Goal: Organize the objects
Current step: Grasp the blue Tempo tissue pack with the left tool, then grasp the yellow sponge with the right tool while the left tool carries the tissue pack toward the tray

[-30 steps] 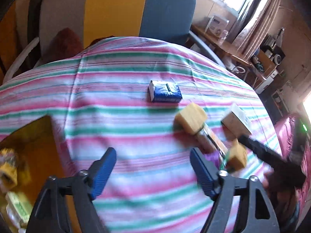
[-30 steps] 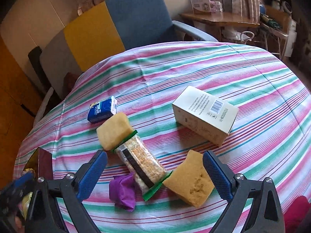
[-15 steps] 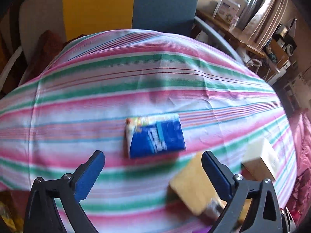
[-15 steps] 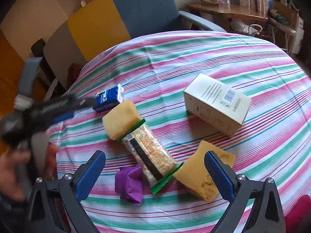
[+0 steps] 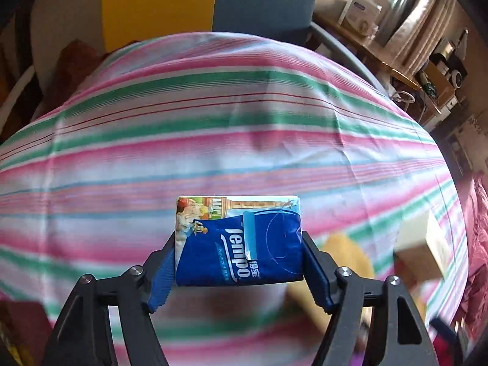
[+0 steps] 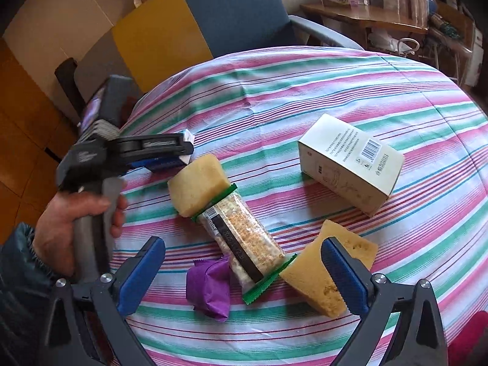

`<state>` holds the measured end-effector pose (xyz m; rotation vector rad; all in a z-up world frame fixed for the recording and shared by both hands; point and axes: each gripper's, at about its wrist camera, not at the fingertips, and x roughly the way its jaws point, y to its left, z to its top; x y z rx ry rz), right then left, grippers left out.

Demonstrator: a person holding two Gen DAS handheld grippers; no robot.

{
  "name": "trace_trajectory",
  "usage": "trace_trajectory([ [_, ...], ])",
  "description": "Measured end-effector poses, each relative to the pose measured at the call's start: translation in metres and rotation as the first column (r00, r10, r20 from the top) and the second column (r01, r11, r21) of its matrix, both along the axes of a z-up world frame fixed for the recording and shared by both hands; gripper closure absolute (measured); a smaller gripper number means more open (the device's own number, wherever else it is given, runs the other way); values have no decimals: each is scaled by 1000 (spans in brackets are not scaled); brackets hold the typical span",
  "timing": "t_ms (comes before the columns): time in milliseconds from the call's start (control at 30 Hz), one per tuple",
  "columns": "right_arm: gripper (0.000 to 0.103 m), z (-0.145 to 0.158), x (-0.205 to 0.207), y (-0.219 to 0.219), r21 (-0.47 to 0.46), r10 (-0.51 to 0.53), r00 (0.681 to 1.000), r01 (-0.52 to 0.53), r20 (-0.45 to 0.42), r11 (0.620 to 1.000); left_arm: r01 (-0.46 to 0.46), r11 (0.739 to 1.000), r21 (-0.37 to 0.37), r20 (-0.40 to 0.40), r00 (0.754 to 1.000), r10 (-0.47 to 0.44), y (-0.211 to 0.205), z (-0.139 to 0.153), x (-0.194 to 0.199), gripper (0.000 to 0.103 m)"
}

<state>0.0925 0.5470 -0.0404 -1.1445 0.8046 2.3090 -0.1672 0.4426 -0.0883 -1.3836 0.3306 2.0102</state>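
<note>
A blue Tempo tissue pack (image 5: 241, 250) sits between the blue pads of my left gripper (image 5: 238, 236). Its jaws are closing, and both pads lie against the pack's short sides. In the right wrist view the left gripper (image 6: 183, 149) reaches in from the left, and only a corner of the tissue pack (image 6: 187, 136) shows. My right gripper (image 6: 241, 244) hangs open over a cracker pack (image 6: 241, 241), a purple wrapper (image 6: 210, 286) and a yellow sponge (image 6: 344, 259). Nothing is between its pads.
A second yellow sponge (image 6: 196, 187) rests on the cracker pack's far end. A pale carton (image 6: 350, 161) lies to the right on the striped tablecloth (image 6: 305, 85). A hand (image 6: 67, 222) grips the left tool. A blue and yellow chair (image 6: 231, 12) stands behind the table.
My left gripper moved forward and down to the tissue pack, and its jaws came in around it. The right gripper stayed almost still.
</note>
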Motion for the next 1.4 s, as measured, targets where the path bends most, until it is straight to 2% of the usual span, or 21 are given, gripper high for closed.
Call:
trace_trajectory([
  [300,0,-11,-8,-9,42,40,997,-43,60,998,-1,998,69,-64,998,6,-101,47,64,29],
  [500,0,-9,-24,-28,80,152,985,-159,86,984,-19,993,118,-90,995,30,-165,66,92,29],
  [667,0,-1,-66,-29,167,230,964,-250,132,954,-66,987,146,-84,993,79,-213,75,103,29],
  [833,0,-24,-119,-12,219,235,936,-294,261,930,-153,975,162,-84,982,168,-264,81,106,29],
  [933,0,-41,-143,-10,212,260,913,-334,314,918,-208,966,152,-94,970,224,-291,81,106,29],
  [967,2,-48,-150,-12,212,267,906,-346,329,914,-223,963,151,-96,966,238,-298,82,106,29],
  [1000,9,-52,-154,-14,216,276,900,-360,338,908,-244,958,149,-103,960,260,-307,82,105,29],
  [1033,40,-55,-158,-19,214,291,889,-380,355,900,-259,955,148,-110,955,276,-312,82,105,29],
  [1100,42,-52,-157,-31,248,289,887,-390,359,887,-284,947,147,-124,945,303,-323,82,107,29],
  [1133,43,-50,-156,-36,222,324,885,-408,334,886,-297,944,146,-127,940,315,-329,82,108,29],
  [1200,43,-46,-150,-58,237,375,867,-459,327,856,-319,937,145,-127,933,337,-339,81,110,29],
  [1267,42,-44,-141,-80,222,440,840,-517,318,827,-350,925,146,-124,922,368,-353,80,110,29],
  [1400,42,-48,-115,-128,184,558,772,-622,304,761,-432,888,157,-126,883,452,-391,81,116,29],
])
